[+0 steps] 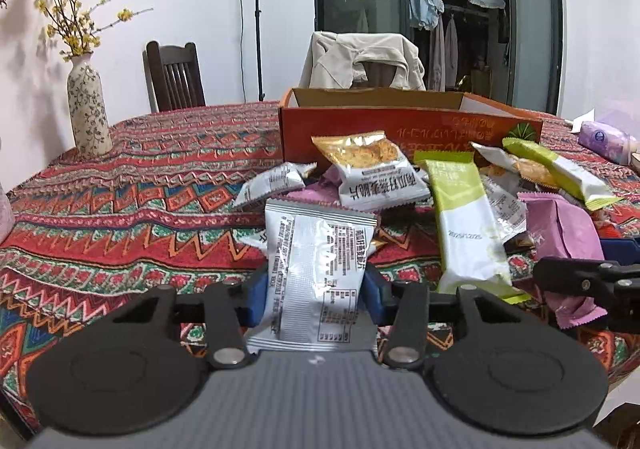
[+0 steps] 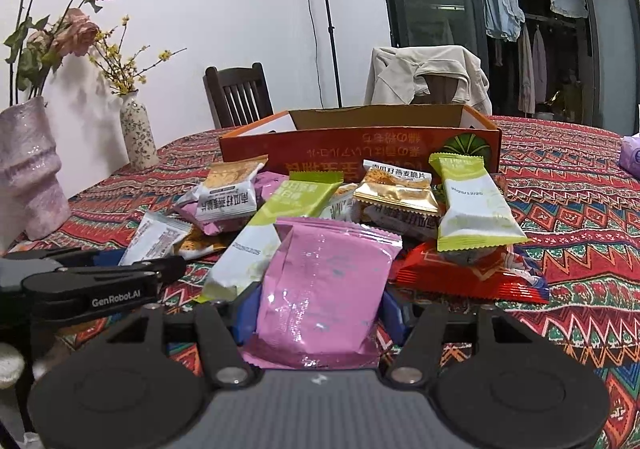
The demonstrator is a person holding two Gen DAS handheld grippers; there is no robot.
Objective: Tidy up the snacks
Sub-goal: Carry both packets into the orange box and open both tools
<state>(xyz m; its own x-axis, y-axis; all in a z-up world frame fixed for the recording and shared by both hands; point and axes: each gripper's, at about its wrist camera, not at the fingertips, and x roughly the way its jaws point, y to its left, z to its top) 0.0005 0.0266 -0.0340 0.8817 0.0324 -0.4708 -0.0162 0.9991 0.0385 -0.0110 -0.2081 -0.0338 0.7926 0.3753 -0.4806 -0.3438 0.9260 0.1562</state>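
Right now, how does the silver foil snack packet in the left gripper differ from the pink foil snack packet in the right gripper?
The silver foil snack packet is grey-white with dense black print; the pink foil snack packet is plain glossy pink with no print showing. The silver packet looks narrower, the pink packet wider and puffier. Both stand upright, pinched between the blue pads of the left gripper and right gripper, in front of the orange cardboard box.

I see a silver packet [image 1: 316, 273] upright in my left tool [image 1: 316, 289], a pink packet [image 2: 324, 289] in my right tool [image 2: 320, 313]; other snacks [image 2: 360, 201] lie heaped before the open orange box [image 2: 360, 145].
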